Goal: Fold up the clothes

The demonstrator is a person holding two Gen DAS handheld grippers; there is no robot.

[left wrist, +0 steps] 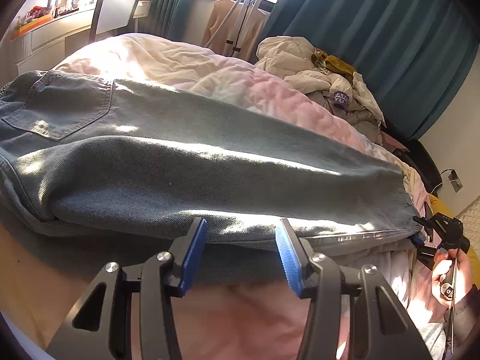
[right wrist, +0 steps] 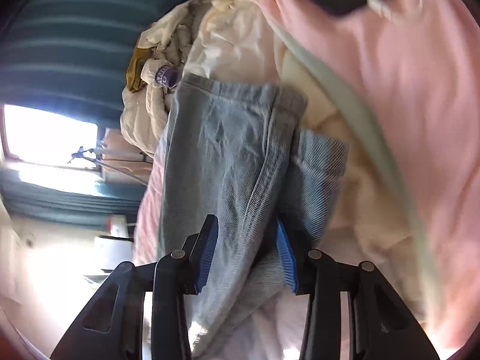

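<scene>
Right wrist view: the right gripper [right wrist: 247, 253], fingers parted with the hem of the jeans [right wrist: 237, 150] loose between them, is seen beside the pink duvet [right wrist: 405, 105], while the left gripper [left wrist: 241, 258] gapes empty at the jeans' near edge, so the leg could slip and the fold be undone.

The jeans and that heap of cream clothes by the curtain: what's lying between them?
In the left wrist view, only the rumpled pink duvet separates the jeans from the cream heap.
</scene>
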